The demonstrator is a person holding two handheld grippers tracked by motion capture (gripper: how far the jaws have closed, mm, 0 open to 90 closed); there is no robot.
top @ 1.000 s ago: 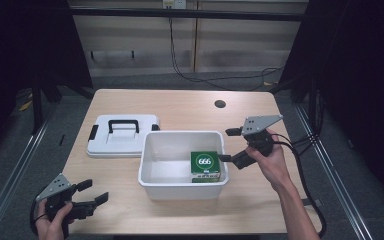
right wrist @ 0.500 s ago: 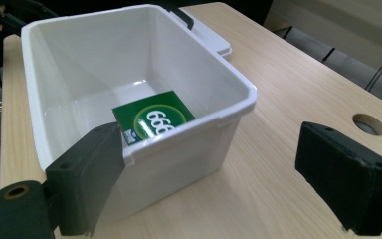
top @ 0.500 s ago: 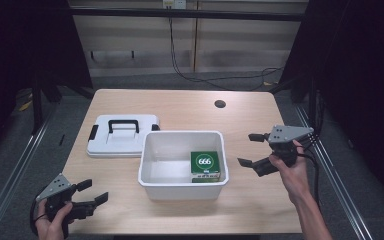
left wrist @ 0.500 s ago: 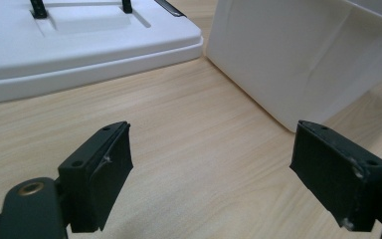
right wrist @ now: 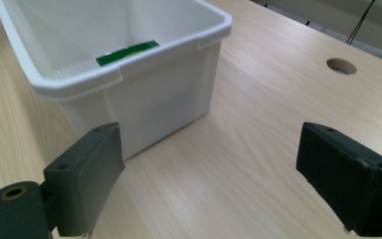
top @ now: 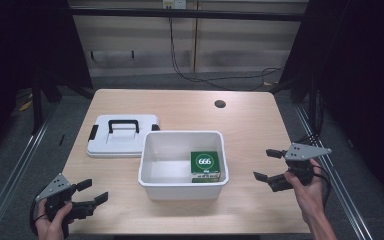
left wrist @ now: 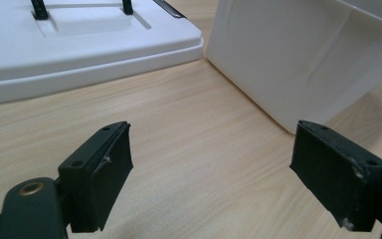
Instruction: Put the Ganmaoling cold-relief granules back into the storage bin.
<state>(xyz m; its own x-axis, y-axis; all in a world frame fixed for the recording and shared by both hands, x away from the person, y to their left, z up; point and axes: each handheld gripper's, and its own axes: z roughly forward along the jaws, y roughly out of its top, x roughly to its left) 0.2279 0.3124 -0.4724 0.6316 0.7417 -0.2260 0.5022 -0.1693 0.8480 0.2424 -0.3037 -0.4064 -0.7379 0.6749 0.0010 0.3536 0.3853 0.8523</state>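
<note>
A white plastic bin [top: 152,167] stands in the middle of the wooden table, with a green box marked 666 [top: 205,165] lying in its right end. The bin's white lid with a black handle [top: 122,134] rests flat to its left. My right gripper [top: 269,165] hovers open and empty to the right of the bin, jaws turned toward it. At the front left corner my left gripper [top: 93,192] is held open, also empty. The right gripper view has the bin's corner [right wrist: 129,94] and a strip of the green box [right wrist: 127,53]. Bin wall [left wrist: 298,55] and lid [left wrist: 79,45] appear in the left gripper view.
A round cable hole [top: 220,104] sits in the table top at the back right. Bare wood [top: 260,130] lies to the right of the bin and along the front edge. Cables trail on the floor behind the table.
My right gripper has drawn back from the bin's right side toward the front right of the table, open and empty. The left gripper has stayed put.
</note>
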